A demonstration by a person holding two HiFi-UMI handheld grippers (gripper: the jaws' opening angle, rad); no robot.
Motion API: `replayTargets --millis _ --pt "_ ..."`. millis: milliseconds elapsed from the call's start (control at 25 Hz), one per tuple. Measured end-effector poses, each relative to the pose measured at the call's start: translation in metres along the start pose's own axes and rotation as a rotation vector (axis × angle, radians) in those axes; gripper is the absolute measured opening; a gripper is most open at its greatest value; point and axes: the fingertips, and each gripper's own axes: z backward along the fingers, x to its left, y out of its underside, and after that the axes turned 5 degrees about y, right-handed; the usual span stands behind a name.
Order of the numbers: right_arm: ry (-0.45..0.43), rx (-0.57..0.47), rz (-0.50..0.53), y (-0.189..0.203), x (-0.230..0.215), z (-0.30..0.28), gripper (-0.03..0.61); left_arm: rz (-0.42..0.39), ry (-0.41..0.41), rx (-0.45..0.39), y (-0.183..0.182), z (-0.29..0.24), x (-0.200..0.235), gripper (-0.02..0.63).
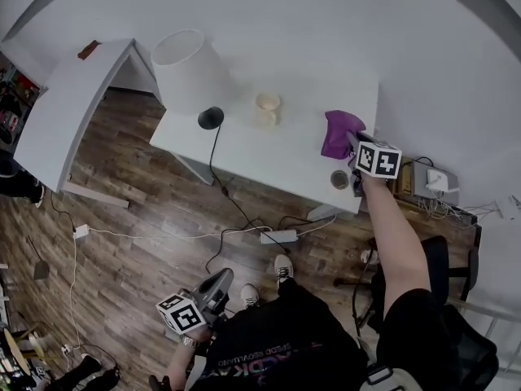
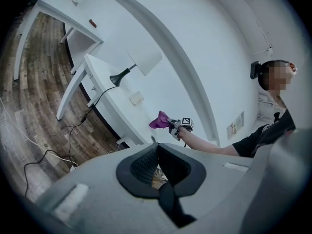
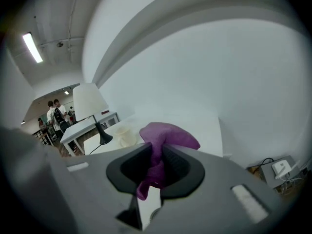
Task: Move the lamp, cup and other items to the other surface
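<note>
Over on the far left stands a second white table (image 1: 57,112), with a small brown thing (image 1: 88,50) lying near its far end. Next comes the white tabletop (image 1: 293,153) that carries the things. At its left end is the lamp (image 1: 189,68), standing upright, with a big white shade and a black foot. Its black cord (image 1: 224,190) runs off the front edge and down to the wooden floor (image 1: 130,202). Down low, in front of the tabletop and well apart from it, the person holds the left gripper (image 1: 221,278) over the floor. Its jaws are pressed together at the tips and nothing is between them. Back on the tabletop, the cream cup (image 1: 268,108) stands near the middle, to the right of the lamp and not touching it. On the floor in front lies a white power strip (image 1: 278,236). Farther right is the purple cloth (image 1: 340,133). The right gripper (image 1: 355,143) has it pinched tight between its jaws. The cloth bunches up past the tips and a bit of it hangs down behind them, over the right end of the tabletop. Just beside it, near the front right corner, a small round thing (image 1: 339,179) sits on the tabletop; I cannot tell what it is. Past the right edge, by the wall, is a grey box (image 1: 435,182) with wires.
</note>
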Motion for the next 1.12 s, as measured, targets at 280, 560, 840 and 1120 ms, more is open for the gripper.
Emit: replayTargets --millis 280,560,840,1120 --pt "0.017 -0.103 -0.057 0.011 0.007 0.105 0.064 -0.043 0.118 0.082 0.000 0.009 -0.012 -0.003" --pt "0.087 -0.178 -0.101 0.046 0.009 0.218 0.064 -0.082 0.256 0.221 0.024 0.008 -0.034 -0.003" --pt "0.230 -0.241 -0.145 0.094 -0.010 0.333 0.064 -0.079 0.383 0.410 0.076 0.004 -0.057 -0.003" --pt "0.427 -0.260 -0.222 0.153 -0.070 0.444 0.064 -0.142 0.479 0.543 0.115 -0.011 -0.093 -0.003"
